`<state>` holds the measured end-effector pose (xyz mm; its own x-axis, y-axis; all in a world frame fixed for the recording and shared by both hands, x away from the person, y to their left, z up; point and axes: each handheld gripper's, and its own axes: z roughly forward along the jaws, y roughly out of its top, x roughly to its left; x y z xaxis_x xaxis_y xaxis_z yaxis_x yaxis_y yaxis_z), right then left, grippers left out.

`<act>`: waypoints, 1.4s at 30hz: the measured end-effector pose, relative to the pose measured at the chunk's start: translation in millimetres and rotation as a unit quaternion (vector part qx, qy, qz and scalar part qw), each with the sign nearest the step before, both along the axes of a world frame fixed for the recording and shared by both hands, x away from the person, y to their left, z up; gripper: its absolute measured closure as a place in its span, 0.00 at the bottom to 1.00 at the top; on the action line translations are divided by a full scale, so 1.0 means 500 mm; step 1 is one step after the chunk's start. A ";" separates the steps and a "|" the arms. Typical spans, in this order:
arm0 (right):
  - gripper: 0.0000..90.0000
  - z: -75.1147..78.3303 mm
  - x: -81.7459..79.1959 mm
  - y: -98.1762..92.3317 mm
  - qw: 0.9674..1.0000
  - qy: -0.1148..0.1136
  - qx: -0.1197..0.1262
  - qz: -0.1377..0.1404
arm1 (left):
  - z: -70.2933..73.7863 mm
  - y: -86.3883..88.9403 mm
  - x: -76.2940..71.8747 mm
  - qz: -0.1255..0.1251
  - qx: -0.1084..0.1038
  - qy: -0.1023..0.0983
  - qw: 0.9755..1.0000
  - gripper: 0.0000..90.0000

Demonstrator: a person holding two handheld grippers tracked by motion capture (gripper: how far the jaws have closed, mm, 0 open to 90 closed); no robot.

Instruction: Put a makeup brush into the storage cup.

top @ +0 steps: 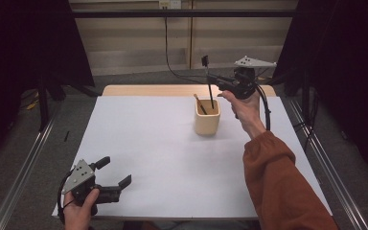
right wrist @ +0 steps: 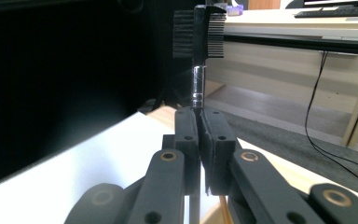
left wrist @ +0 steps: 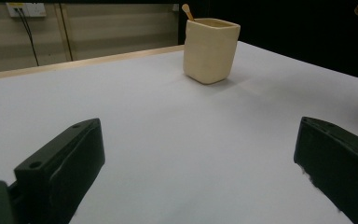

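Brow comb-brush (top: 208, 80) is clamped by R gripper (top: 219, 85), tip just inside beige cup (top: 207, 120) beside wooden stick (top: 200, 103). Insertion underway, judged; straight lowering, then release needed. L gripper (top: 116, 178) idle, jaws apart.

Dim room, dark edges, soft shadows, slight blur

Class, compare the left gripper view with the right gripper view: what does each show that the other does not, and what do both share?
Left gripper view alone: the whole cream cup with a wooden stick in it, framed by open jaws. Right gripper view alone: the right gripper shut on a black brush, upright, bristles on top. Both share the white table.
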<state>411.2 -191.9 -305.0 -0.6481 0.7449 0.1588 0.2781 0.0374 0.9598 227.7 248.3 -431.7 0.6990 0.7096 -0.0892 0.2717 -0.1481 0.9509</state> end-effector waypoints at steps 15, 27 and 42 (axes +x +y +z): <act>0.96 -0.037 0.044 0.005 1.000 0.021 -0.016 -0.013 | 0.000 -0.001 0.003 -0.002 -0.001 0.002 1.000 0.02; 0.95 -0.050 0.057 0.006 0.999 0.022 -0.024 -0.020 | 0.000 0.000 0.005 -0.003 -0.002 0.003 1.000 0.02; 0.95 -0.069 0.061 0.009 0.999 0.026 -0.029 -0.020 | 0.000 0.001 0.005 -0.004 -0.001 0.005 1.000 0.02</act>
